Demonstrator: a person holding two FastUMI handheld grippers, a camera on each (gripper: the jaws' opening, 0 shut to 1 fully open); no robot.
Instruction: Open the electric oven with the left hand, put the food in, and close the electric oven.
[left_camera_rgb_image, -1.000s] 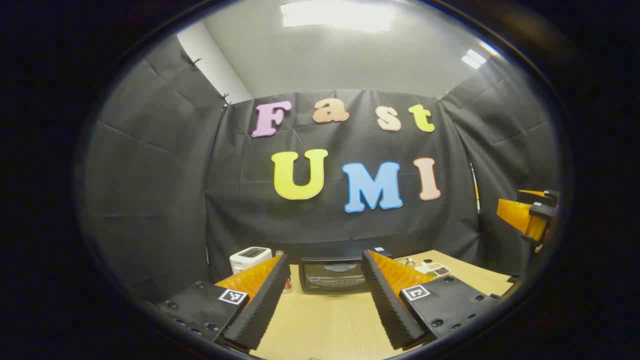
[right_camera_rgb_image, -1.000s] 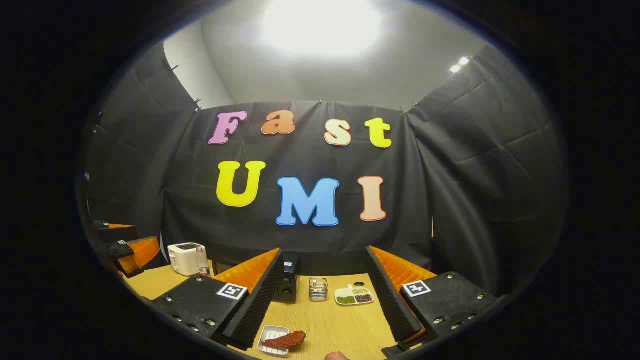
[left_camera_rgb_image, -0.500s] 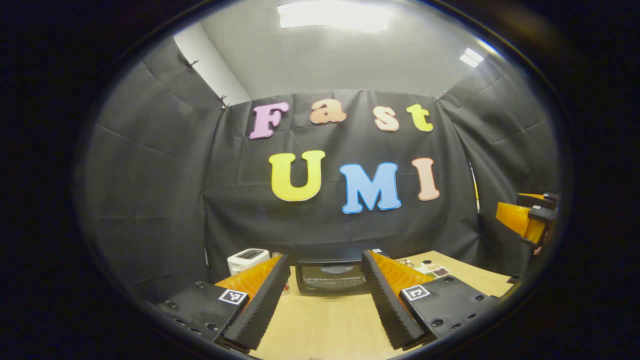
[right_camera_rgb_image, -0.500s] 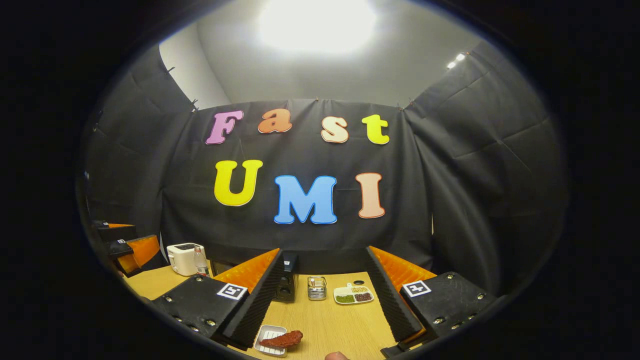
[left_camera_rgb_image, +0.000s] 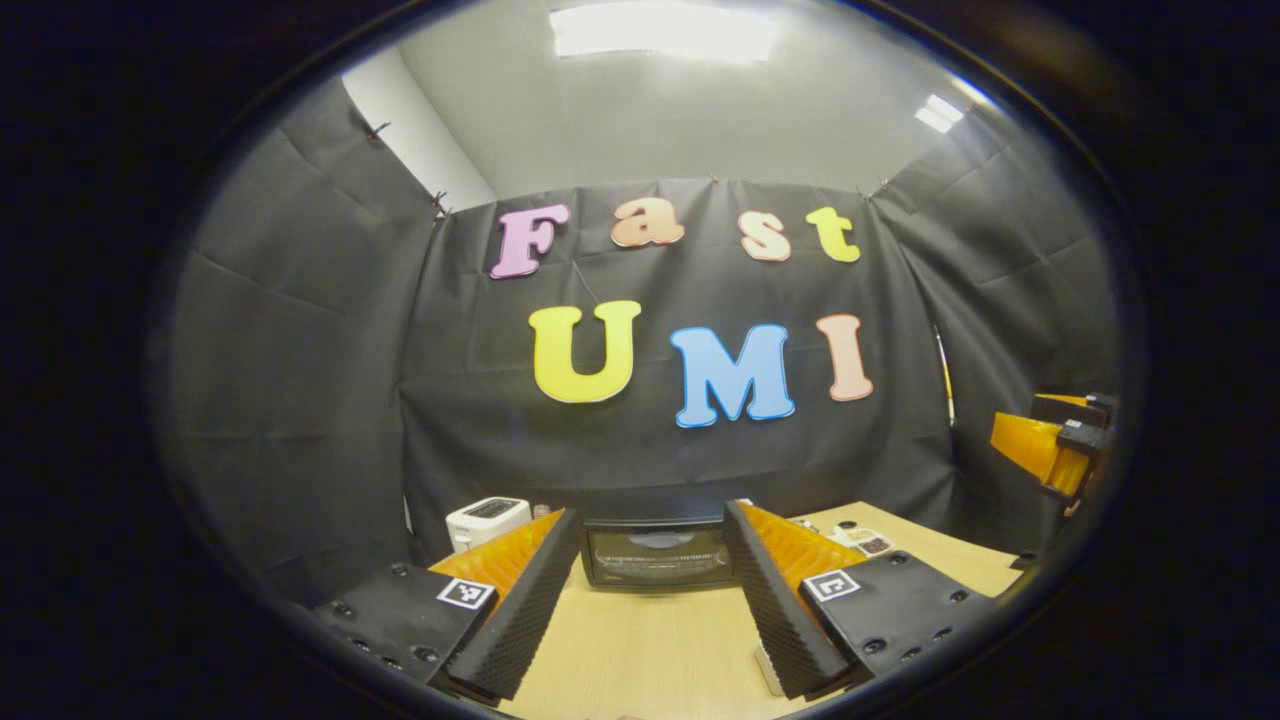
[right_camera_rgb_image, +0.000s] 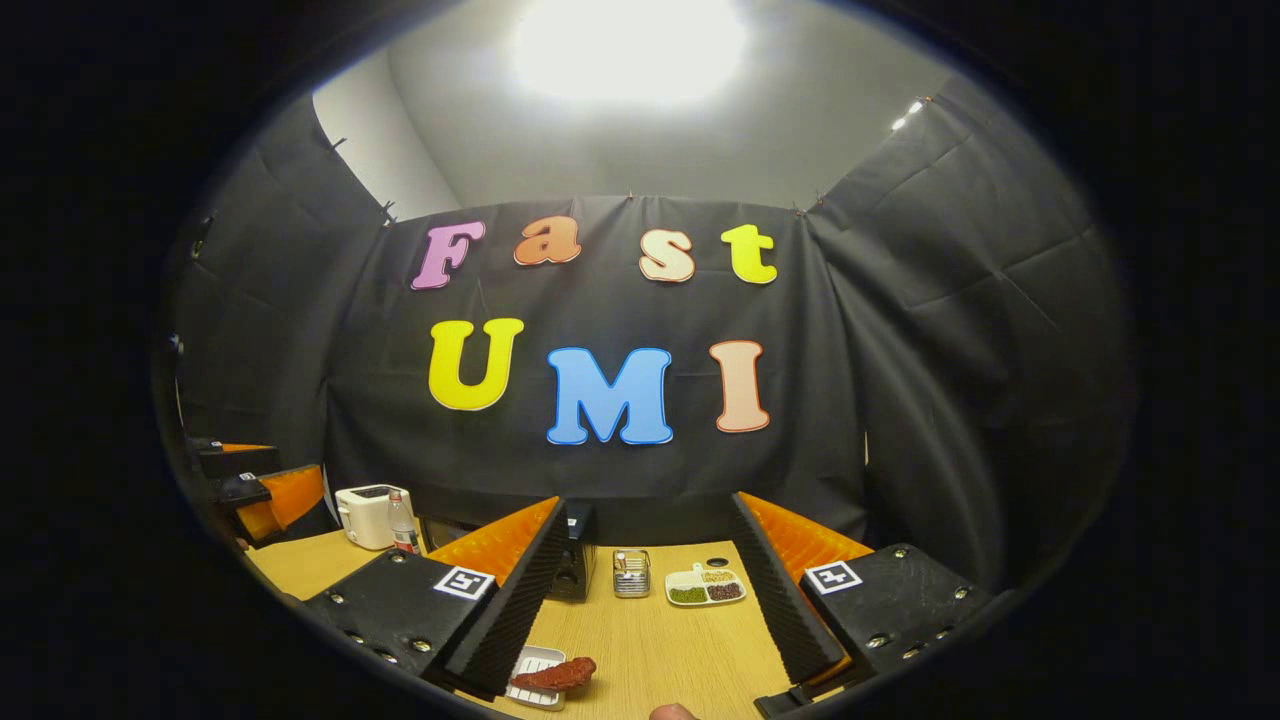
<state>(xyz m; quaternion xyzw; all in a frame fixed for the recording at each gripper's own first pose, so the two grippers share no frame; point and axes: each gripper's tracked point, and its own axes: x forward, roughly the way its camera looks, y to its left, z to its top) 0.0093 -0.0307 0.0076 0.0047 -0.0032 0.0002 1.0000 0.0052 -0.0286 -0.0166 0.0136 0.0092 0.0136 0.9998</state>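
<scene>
Far left on my counter (right_camera_rgb_image: 680, 650), a white toaster (right_camera_rgb_image: 366, 515) with a small clear bottle (right_camera_rgb_image: 402, 528) touching its right side. Mid-counter, a wire caddy (right_camera_rgb_image: 631, 574) holding something I can't make out; just right of it a white divided dish (right_camera_rgb_image: 705, 588) of green, dark and pale bits. A small dark round thing (right_camera_rgb_image: 717, 562) lies behind the dish. Ceiling light (right_camera_rgb_image: 630, 45) overhead.

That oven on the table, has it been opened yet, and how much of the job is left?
Nothing looks done yet. The oven has its door shut, framed between the open fingers of the left tool, which is lined up with it but apart from it. The food, a reddish piece on a small white tray, lies on the table near the open, empty right tool. Opening, loading and closing all remain.
</scene>
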